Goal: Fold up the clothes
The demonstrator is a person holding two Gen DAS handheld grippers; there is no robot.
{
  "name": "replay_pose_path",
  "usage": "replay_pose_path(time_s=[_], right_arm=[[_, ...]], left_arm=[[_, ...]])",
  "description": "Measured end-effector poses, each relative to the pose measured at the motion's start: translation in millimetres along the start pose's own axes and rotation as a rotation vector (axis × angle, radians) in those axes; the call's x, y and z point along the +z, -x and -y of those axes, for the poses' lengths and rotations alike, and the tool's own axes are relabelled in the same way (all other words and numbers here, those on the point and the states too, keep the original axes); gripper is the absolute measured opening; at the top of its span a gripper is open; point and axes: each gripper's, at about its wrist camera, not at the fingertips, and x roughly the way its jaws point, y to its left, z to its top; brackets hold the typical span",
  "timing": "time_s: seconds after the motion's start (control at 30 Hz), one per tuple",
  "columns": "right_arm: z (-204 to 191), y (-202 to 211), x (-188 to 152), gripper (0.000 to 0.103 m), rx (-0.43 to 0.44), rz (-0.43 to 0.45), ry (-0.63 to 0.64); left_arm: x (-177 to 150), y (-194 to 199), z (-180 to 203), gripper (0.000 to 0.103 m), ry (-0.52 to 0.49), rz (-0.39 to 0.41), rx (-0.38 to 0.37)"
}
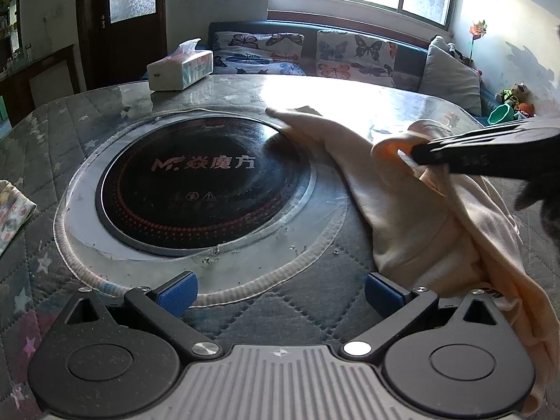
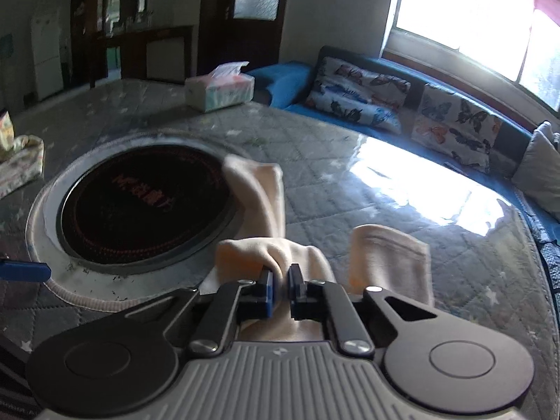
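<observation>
- Your right gripper [image 2: 280,281]: the fingers [image 2: 266,288] are drawn almost together and clench a bunched ridge of the cream garment [image 2: 276,248]; cloth fills the narrow gap between the blue pads and spills out below them toward the gripper body.
- Seen from your left wrist camera, that same right gripper [image 1: 407,155] enters from the right edge, its black fingers side-on, with a fold of the cream garment [image 1: 413,217] gathered at the tip and lifted off the bench [image 1: 245,311].
- Your left gripper [image 1: 280,295]: the fingers [image 1: 176,294] are released and spread wide. Nothing lies between the blue pads but quilted bench cover. The right-hand pad sits just beside the near edge of the garment; whether it touches the cloth you cannot tell.
- Cream garment: it lies on the bench to the right of the round black cooktop [image 1: 203,182]. One strip reaches up to the cooktop's rim and overlaps its edge. In the right wrist view a second flap [image 2: 388,259] stands to the right of the clenched fingers.
- Cooktop: set flush in the bench inside a pale ring, with red lettering on its glass.
- Tissue box [image 1: 180,68]: on the far side of the bench, well apart from the garment.
- Patterned cloth [image 1: 12,215]: at the left edge of the bench, well apart from both grippers.
</observation>
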Motion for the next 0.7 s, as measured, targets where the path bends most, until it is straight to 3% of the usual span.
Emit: replay_pose_path(time_s=[0.27, 0.5, 0.7], right_arm=[[33.3, 50.5, -15.1, 0.006, -0.060, 0.096, -0.074], [67.8, 109.2, -36.9, 0.006, -0.173, 0.170, -0.123], [97.8, 151.1, -69.5, 0.006, -0.277, 0.176, -0.200]], left_arm=[[2.7, 2.1, 7.8, 0.103, -0.012, 0.012, -0.005], [5.4, 4.7, 16.6, 0.103, -0.032, 0.022, -0.015], [7.5, 5.2, 25.0, 0.103, -0.054, 0.028, -0.028]])
